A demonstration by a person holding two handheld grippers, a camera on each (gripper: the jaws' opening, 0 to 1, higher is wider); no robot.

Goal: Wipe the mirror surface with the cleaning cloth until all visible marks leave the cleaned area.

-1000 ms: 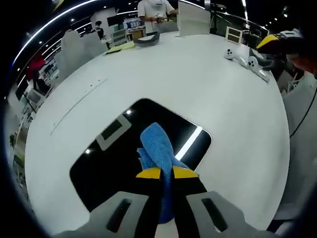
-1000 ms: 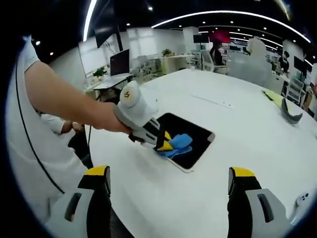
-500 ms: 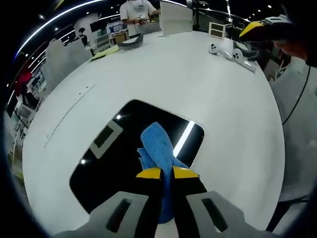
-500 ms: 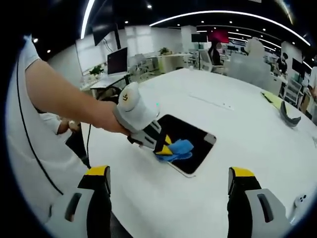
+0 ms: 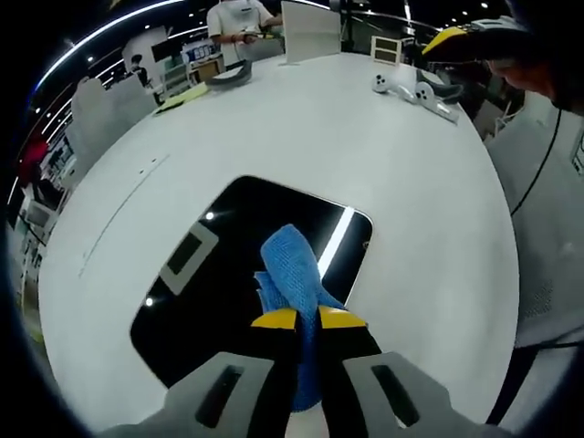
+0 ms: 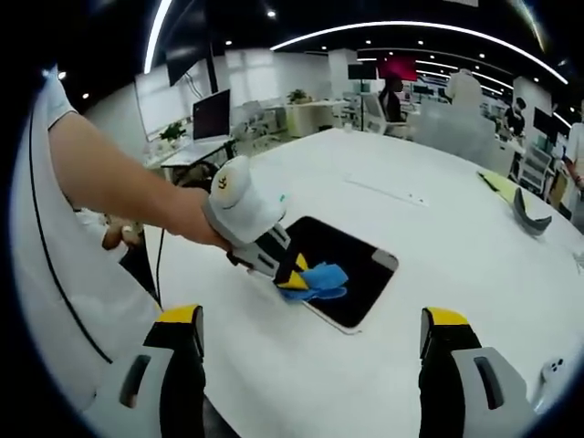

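A dark rectangular mirror (image 5: 219, 274) lies flat on the round white table (image 5: 301, 128); it reflects ceiling lights. My left gripper (image 5: 307, 318) is shut on a blue cleaning cloth (image 5: 290, 269), which rests on the mirror near its middle. In the right gripper view the mirror (image 6: 356, 269) lies at the centre with the cloth (image 6: 315, 280) on its near-left part, held by the left gripper (image 6: 294, 278) in a person's hand. My right gripper (image 6: 310, 319) hangs well above the table, jaws wide apart, with nothing between them.
A person's arm and white shirt (image 6: 55, 265) fill the left of the right gripper view. White controllers (image 5: 411, 88) lie at the table's far right edge, a grey curved object (image 5: 228, 75) and a yellow sheet (image 5: 187, 91) at the far edge. A person (image 5: 242, 23) stands beyond.
The left gripper and cloth have slid across the mirror toward its near-left edge as seen in the right gripper view. The right gripper has stayed open and still.
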